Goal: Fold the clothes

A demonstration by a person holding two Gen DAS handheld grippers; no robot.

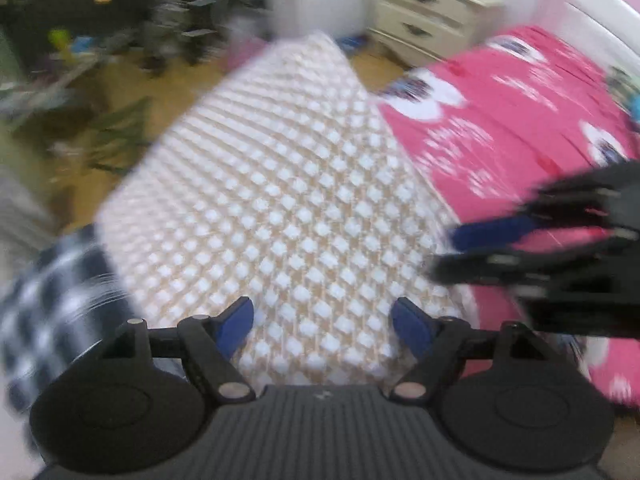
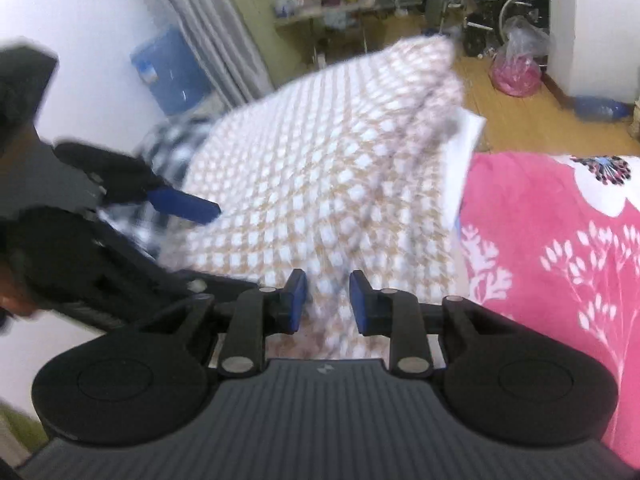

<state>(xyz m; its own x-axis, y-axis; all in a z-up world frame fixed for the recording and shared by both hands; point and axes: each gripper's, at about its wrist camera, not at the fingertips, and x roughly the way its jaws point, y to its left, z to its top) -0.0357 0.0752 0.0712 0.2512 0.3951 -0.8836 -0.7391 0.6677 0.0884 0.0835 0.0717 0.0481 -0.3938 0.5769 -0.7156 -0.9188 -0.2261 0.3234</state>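
Checked garment (image 1: 280, 200), beige with white squares, lies spread on the bed over a pink floral bedspread (image 1: 520, 120); both frames are motion-blurred.

Left gripper (image 1: 323, 328): jaws stand wide apart above the checked cloth, blue pads clear of it on both sides, nothing held. Right gripper (image 2: 328, 300): jaws part-way open with a narrow gap; the cloth shows through the gap, and the pads do not appear to press on it. Right wrist view: the garment's far end (image 2: 436, 64) is bunched and creased near the bed edge. A black-and-white checked cloth (image 1: 52, 292) lies just beside the garment on its left. Each gripper shows in the other's view, at opposite sides of the garment. Background: white drawer unit (image 1: 424, 12), wooden floor (image 2: 540, 120), wheelchair (image 2: 504, 4).
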